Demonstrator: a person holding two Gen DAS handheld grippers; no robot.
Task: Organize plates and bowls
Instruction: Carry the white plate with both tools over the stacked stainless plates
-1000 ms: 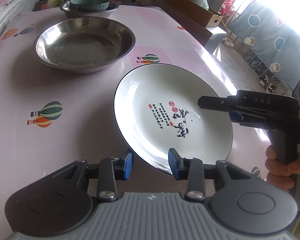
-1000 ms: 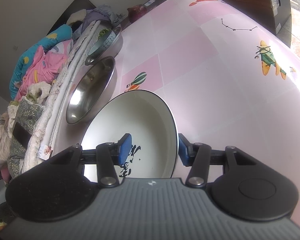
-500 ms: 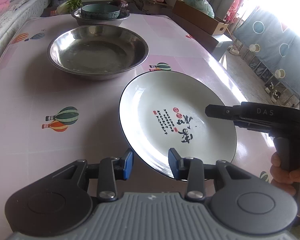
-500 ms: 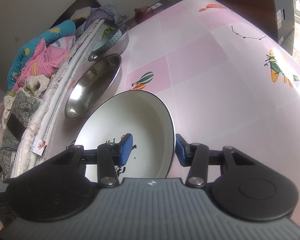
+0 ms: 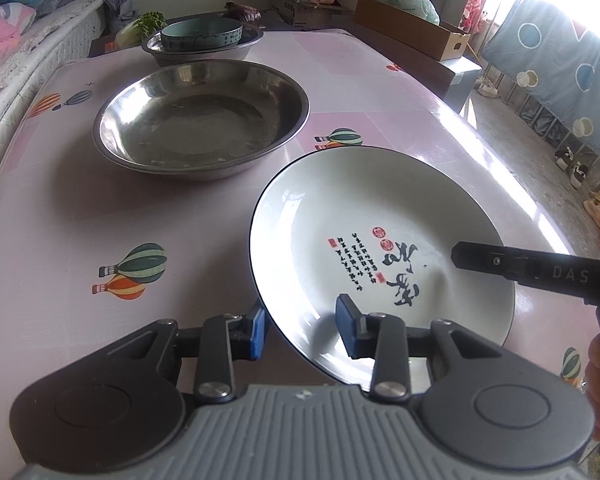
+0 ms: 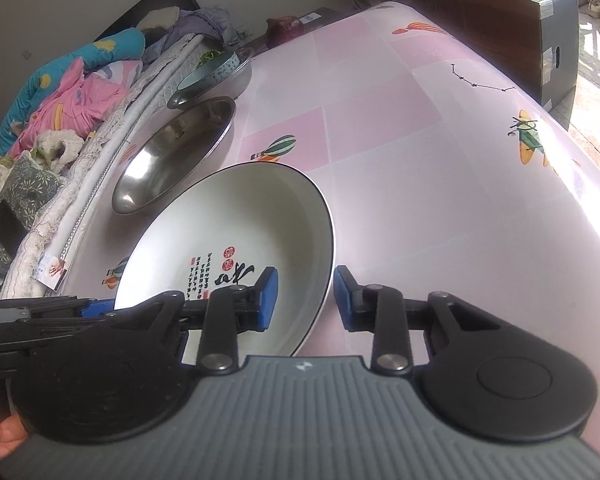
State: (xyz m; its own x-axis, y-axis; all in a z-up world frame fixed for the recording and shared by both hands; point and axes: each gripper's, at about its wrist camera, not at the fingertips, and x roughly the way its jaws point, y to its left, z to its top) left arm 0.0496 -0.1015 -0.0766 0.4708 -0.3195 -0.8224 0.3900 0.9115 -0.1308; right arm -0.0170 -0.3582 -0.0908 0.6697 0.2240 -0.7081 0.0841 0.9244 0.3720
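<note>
A white plate [image 5: 364, 216] with a dark rim and black calligraphy is held off the pink table, tilted. My left gripper [image 5: 302, 330] straddles its near-left rim, jaws on either side of the edge. My right gripper [image 6: 302, 298] straddles the opposite rim; the plate also shows in the right wrist view [image 6: 244, 220]. Both jaws stand close around the rim, gripping it. A large steel basin [image 5: 200, 120] sits on the table beyond the plate. Farther back a teal bowl [image 5: 201, 36] rests inside a second steel basin [image 5: 236, 51].
The pink table [image 5: 60, 208] has balloon prints. A bed with bedding and clothes [image 6: 60, 92] runs along its left side. Cardboard boxes [image 5: 412, 26] stand behind the table's far right. The right table edge [image 6: 580, 152] drops to the floor.
The plate has risen and tilted more, carried between both grippers toward the large steel basin. The basins look nearer in the left wrist view.
</note>
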